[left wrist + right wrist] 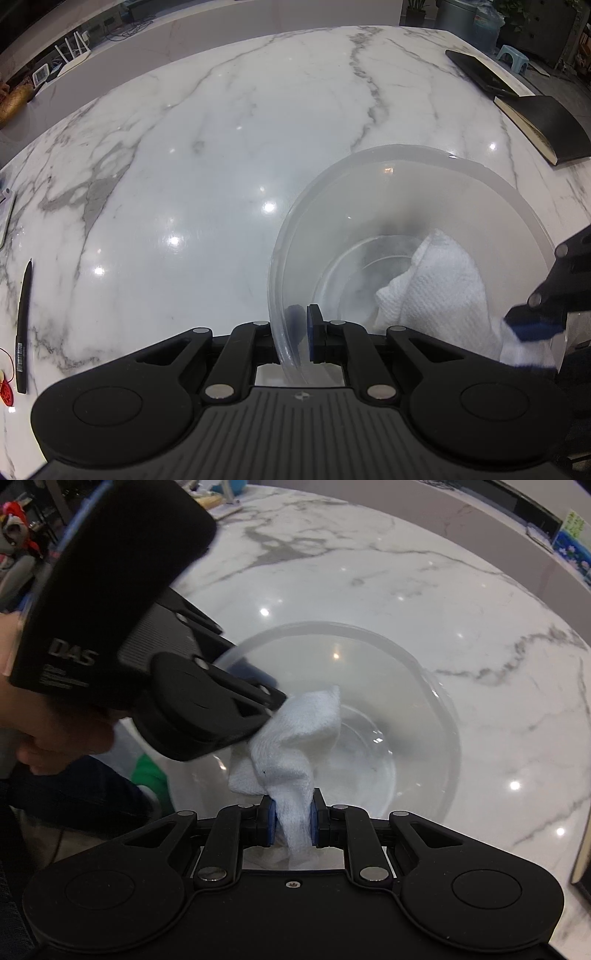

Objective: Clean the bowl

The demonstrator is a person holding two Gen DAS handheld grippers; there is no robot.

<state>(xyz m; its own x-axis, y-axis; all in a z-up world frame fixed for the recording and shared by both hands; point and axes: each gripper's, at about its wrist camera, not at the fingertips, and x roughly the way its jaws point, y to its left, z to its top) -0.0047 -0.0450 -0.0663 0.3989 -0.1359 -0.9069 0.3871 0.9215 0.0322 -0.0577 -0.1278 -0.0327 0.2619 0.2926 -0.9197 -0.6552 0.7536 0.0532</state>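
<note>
Translucent bowl (406, 229) sits upright, mouth up, white cloth (295, 746) trailing inside.

The left gripper (301, 328) points steeply downward, its black jaws with blue pads clamped on the near rim of a translucent plastic bowl (406, 206), one pad inside the wall and one outside. The right gripper (291, 825), also angled sharply down, has its jaws pinched tight on a bunched white cloth (291, 746). A person's bare hand (55, 738) wraps the left gripper's black handle in the right wrist view.
</note>
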